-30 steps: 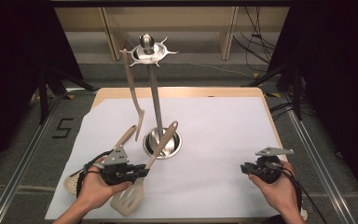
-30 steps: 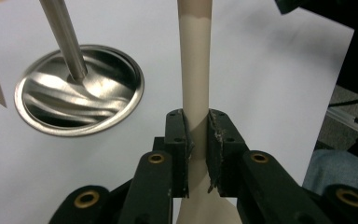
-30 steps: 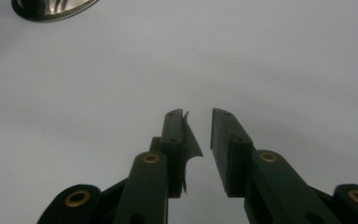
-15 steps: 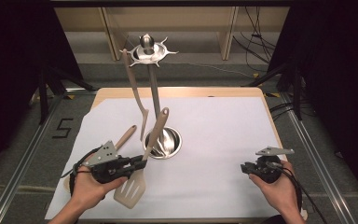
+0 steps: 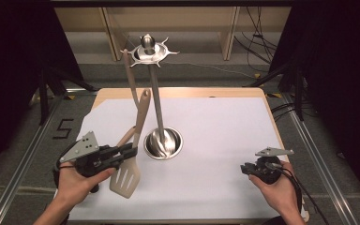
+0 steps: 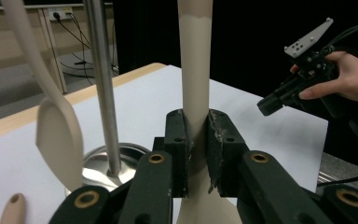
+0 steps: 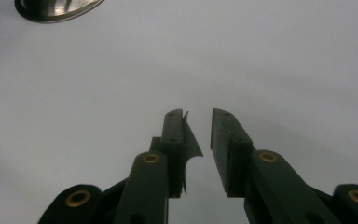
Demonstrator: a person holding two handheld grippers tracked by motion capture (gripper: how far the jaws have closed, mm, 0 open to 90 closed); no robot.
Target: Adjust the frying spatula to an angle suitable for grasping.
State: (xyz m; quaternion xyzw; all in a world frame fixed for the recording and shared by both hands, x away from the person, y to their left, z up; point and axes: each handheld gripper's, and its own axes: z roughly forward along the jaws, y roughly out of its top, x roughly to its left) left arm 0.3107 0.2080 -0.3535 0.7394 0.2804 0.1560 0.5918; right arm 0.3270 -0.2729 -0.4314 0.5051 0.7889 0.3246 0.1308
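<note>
Left gripper [image 5: 130, 151] clamped on slotted spatula [image 5: 127, 174] handle near surface's front-left; right gripper [image 5: 244, 168] empty, jaws apart. Risk: spatula pivots, knocks stand [image 5: 155, 103].

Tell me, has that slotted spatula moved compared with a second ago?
Yes. The slotted spatula, clamped in the left gripper, has swung upright; its handle tip now rises beside the stand's pole.

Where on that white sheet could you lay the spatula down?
The stretch between the stand's round base and the right gripper is bare. It is crowded on the left, where the left gripper holds the spatula beside a hanging spoon.
</note>
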